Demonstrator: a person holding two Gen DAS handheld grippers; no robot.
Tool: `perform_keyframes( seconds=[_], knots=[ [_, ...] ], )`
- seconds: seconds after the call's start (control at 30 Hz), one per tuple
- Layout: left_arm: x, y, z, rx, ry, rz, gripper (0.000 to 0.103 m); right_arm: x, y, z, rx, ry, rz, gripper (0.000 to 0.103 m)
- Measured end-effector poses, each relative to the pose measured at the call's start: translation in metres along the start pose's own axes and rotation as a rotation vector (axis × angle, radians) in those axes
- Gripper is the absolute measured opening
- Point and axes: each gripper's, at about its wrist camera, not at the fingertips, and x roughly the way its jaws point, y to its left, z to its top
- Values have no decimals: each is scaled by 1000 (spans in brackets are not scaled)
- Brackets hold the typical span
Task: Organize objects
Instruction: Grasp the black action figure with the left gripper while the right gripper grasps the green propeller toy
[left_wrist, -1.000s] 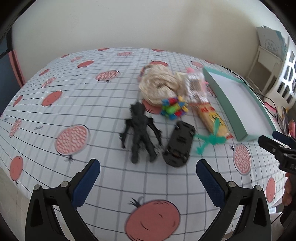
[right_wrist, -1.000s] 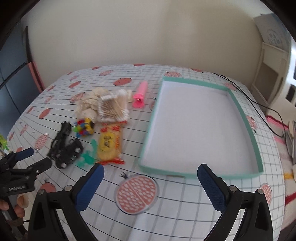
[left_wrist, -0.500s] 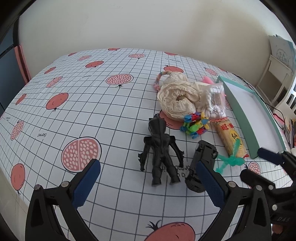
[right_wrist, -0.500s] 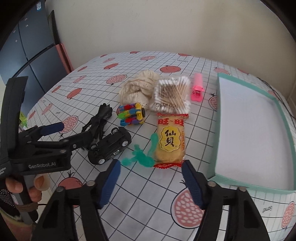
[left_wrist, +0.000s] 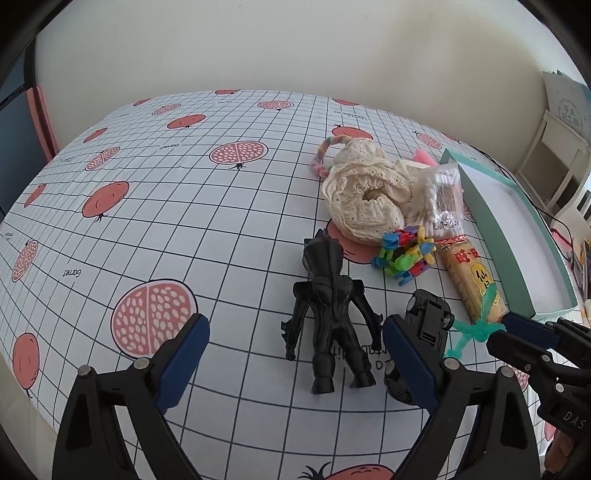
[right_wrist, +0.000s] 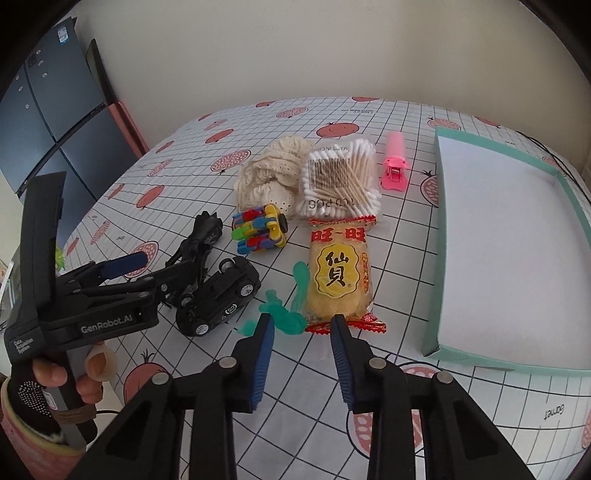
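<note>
Right claw (right_wrist: 302, 325) points down at the near end of the pile; jaws are closing, now narrow, w/ the green rubbery toy (right_wrist: 282, 314) at their tips and the corner of the yellow snack pack (right_wrist: 338, 275) just beside. Pads do not yet press on anything, so nothing is held. Likely target is the green toy: it lies nearest the claw and apart from bulkier items. Left claw (left_wrist: 295, 354) stands wide, jaws starting to close, over the black figure (left_wrist: 328, 317), which lies flat on the tabletop (left_wrist: 184, 206); the black toy car (right_wrist: 218, 295) touches the figure's side, so a clean grip needs the pads to clear the car. Remaining items (cream lace cloth (right_wrist: 273, 173), cotton swab pack (right_wrist: 340, 181), coloured block toy (right_wrist: 260, 230), pink clip (right_wrist: 394, 162)) sit bunched together left of the green-rimmed tray (right_wrist: 436, 258). Tray is empty and within reach of the right claw, prob. the drop-off point. Task is at its start.
</note>
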Motion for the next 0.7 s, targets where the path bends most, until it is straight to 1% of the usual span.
perform_keyframes(
  seconds=[0.03,0.1,0.27,0.37,0.47,0.53,0.57,0.7],
  knots=[
    [0,0,0,0,0,1,90,0,0,0,1,-1,7,32],
    [3,-1,1,0,5,-3,90,1,0,0,2,2,16,27],
    [8,-4,3,2,13,-4,87,1,-2,0,17,0,31,23],
    [11,-7,5,5,17,-7,87,3,-3,0,27,-1,45,18],
    [16,-8,5,8,28,-7,87,2,-2,0,25,-9,49,17],
    [18,-9,6,10,33,-14,82,1,-1,0,25,-15,52,17],
    [18,-10,6,10,38,-29,77,1,-2,-1,29,-17,55,17],
    [19,-14,8,21,46,-13,76,2,-4,0,46,-21,75,17]
  ],
)
